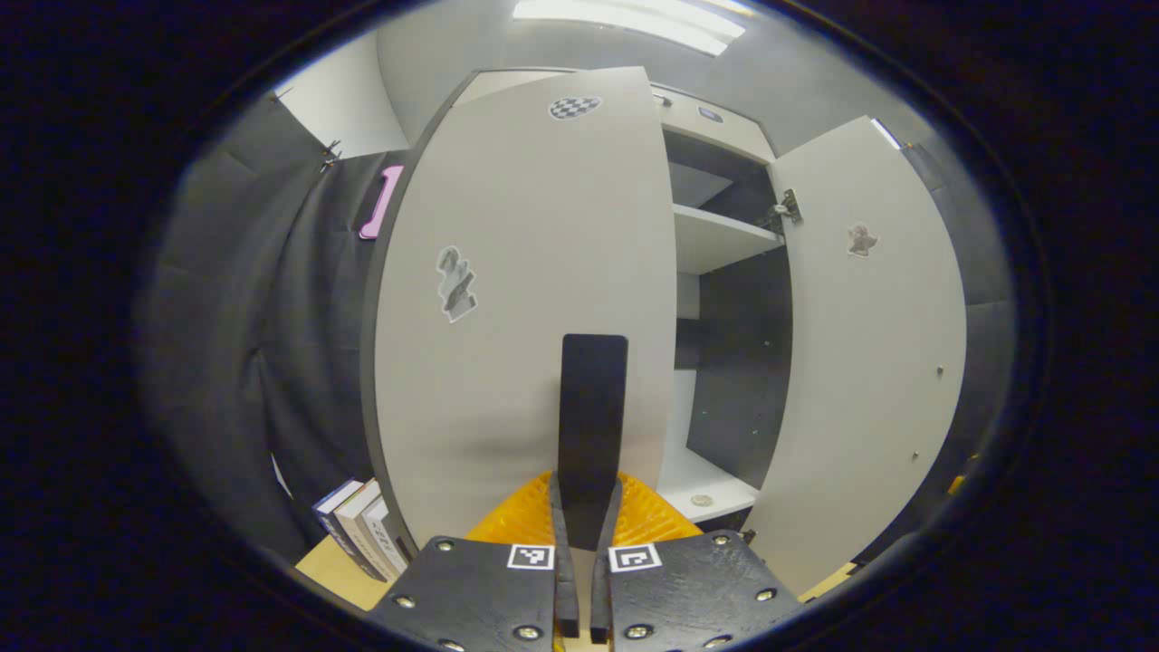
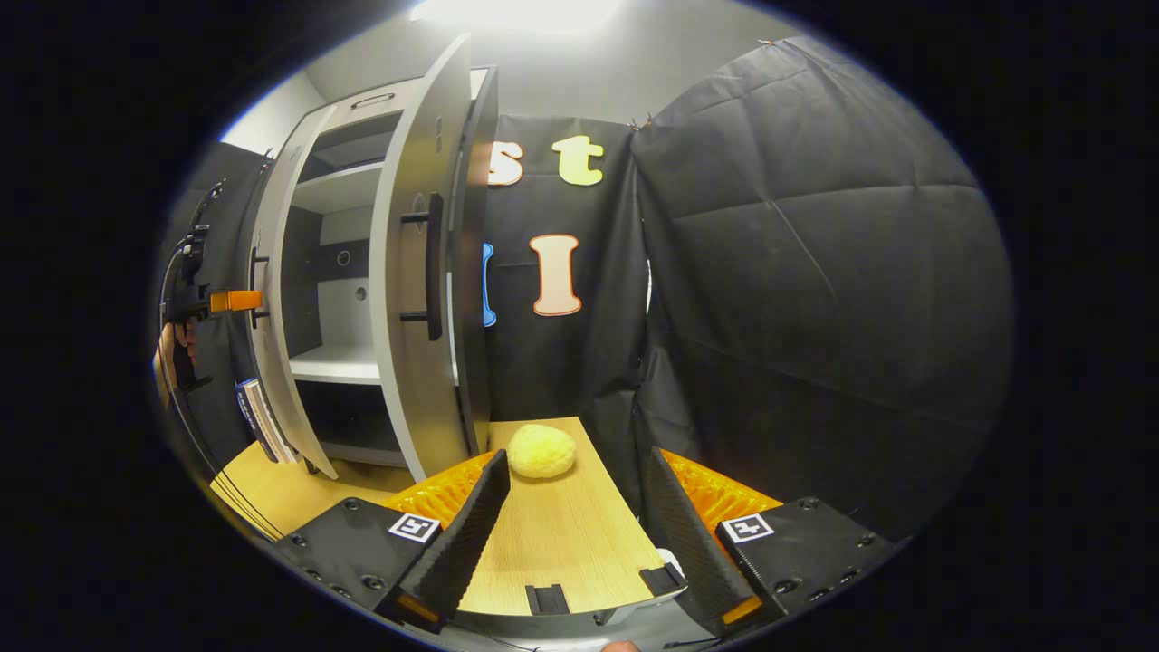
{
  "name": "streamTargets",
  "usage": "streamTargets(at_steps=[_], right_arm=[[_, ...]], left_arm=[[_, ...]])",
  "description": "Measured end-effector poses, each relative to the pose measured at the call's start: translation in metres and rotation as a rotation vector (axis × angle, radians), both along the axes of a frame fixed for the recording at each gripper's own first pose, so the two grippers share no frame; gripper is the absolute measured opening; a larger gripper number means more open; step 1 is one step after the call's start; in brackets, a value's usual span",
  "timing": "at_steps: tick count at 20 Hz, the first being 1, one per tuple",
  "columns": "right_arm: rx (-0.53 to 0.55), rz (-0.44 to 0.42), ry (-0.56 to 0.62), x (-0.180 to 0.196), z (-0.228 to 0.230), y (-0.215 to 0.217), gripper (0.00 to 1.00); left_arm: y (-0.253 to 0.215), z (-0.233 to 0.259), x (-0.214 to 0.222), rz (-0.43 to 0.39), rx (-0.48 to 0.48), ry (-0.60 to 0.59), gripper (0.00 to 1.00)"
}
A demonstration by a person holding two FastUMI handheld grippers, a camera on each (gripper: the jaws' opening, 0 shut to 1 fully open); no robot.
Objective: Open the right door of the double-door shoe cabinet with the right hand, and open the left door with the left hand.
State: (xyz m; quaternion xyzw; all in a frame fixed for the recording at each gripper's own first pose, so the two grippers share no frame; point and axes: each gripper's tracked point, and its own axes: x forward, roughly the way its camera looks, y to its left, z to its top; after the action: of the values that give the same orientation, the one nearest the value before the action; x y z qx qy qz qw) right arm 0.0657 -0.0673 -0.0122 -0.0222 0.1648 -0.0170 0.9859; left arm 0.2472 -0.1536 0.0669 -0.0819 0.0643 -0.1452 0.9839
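Note:
In the left gripper view the light grey shoe cabinet's left door (image 1: 516,299) stands partly open right in front of me. Its dark vertical handle (image 1: 593,398) runs down between the fingers of my left gripper (image 1: 587,498), which is shut on it. The right door (image 1: 869,344) is swung wide open, baring white shelves (image 1: 720,237). In the right gripper view my right gripper (image 2: 579,530) is open with nothing in it, above the wooden table (image 2: 552,534), apart from the open right door (image 2: 407,299) and its handle (image 2: 435,267). The left gripper (image 2: 204,303) shows at the left door (image 2: 272,380).
A yellow plush ball (image 2: 541,450) lies on the table next to the right door's foot. Several books (image 1: 362,534) lean beside the cabinet's left side. Black cloth walls (image 2: 815,299) close in the right and back. A small round thing (image 1: 701,499) lies on the bottom shelf.

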Motion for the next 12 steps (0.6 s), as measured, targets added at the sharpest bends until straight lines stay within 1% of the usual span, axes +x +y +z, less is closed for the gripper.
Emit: streamTargets(at_steps=[5,6,7,9,10,11,12], right_arm=[[0.017,0.022,-0.01,0.004,0.002,0.01,0.96],[0.017,0.025,-0.012,0.004,0.002,0.011,0.96],[0.015,0.029,-0.011,0.005,0.002,0.012,0.96],[0.01,0.036,-0.009,0.006,0.001,0.014,0.96],[0.01,0.038,-0.009,0.005,0.002,0.014,0.96],[0.011,0.043,-0.008,0.005,0.001,0.016,0.96],[0.014,0.05,-0.005,0.006,0.001,0.019,0.97]], left_arm=[[0.02,-0.001,-0.018,-0.007,0.008,0.001,0.07],[0.023,0.001,-0.02,-0.002,0.0,-0.002,0.07],[0.026,0.002,-0.022,0.004,0.002,0.0,0.09],[0.034,0.003,-0.027,0.015,0.026,-0.008,0.06],[0.04,0.003,-0.028,0.022,0.039,-0.019,0.08],[0.047,0.0,-0.026,0.023,0.062,-0.006,0.04],[0.058,0.002,-0.035,0.037,0.045,-0.01,0.04]])
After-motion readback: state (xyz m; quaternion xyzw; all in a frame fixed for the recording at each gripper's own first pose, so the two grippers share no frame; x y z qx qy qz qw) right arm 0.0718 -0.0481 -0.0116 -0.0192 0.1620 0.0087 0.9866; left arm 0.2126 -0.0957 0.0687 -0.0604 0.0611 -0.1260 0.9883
